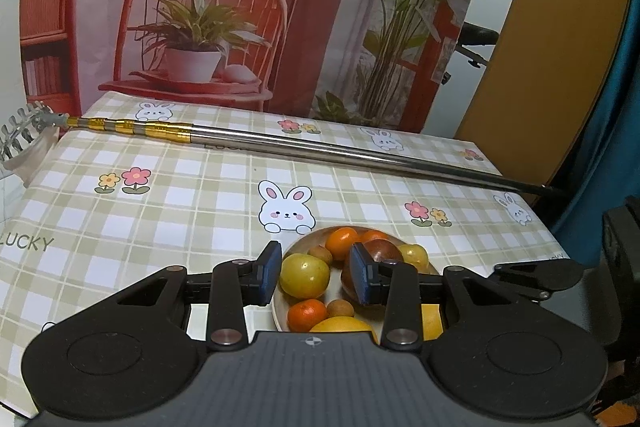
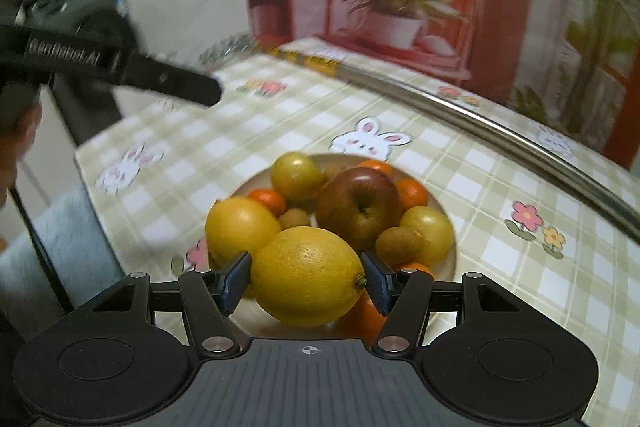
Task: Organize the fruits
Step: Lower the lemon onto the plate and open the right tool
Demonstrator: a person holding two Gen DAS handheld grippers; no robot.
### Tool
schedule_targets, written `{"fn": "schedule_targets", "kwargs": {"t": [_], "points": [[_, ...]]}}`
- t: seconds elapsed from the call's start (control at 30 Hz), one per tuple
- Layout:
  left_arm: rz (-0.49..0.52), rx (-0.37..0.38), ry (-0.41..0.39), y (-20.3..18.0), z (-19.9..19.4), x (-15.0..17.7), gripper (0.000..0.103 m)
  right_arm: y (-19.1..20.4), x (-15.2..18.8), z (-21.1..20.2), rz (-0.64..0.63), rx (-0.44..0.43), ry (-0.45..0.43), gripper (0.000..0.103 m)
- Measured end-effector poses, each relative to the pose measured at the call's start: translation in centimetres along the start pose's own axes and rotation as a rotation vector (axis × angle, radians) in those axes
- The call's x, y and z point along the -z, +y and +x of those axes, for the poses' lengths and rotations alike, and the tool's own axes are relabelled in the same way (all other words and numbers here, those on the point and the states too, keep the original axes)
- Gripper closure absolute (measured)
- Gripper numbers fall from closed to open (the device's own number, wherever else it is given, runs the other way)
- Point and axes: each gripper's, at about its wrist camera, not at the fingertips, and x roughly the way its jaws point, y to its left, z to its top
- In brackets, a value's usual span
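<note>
A pale round plate (image 2: 248,187) on the checked tablecloth holds a red-brown apple (image 2: 360,205), yellow-green fruits (image 2: 296,175), mandarins (image 2: 267,199), small brown fruits (image 2: 400,245) and a yellow citrus (image 2: 240,227). My right gripper (image 2: 306,285) is shut on a large yellow lemon (image 2: 306,275), with a blue pad against each side, over the plate's near edge. In the left wrist view my left gripper (image 1: 315,273) hangs above the plate (image 1: 296,247). Its pads stand apart and grip nothing. A yellow-green fruit (image 1: 304,275) on the plate shows between them, and the apple (image 1: 382,251) is partly behind the right pad.
A long metal rod (image 1: 280,141) with gold bands and a comb-like end (image 1: 24,135) lies across the table's far side. A printed backdrop (image 1: 200,7) stands behind the table. One finger of the left gripper (image 2: 176,83) and a person's hand (image 2: 20,131) show at the table's left edge.
</note>
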Motion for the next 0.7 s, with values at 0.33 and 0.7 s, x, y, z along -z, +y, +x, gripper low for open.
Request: {"fn": "schedule_targets", "kwargs": {"t": [0.33, 0.7], "points": [[-0.028, -0.003, 0.027, 0.9, 1.4, 0.0, 0.063, 0.3, -1.7, 3.3, -0.172, -0.039, 0.144, 0.047], [-0.049, -0.006, 0.048, 1.5, 2.2, 0.0, 0.063, -0.1, -2.2, 4.5, -0.182, -0.048, 0.176, 0.047]]}}
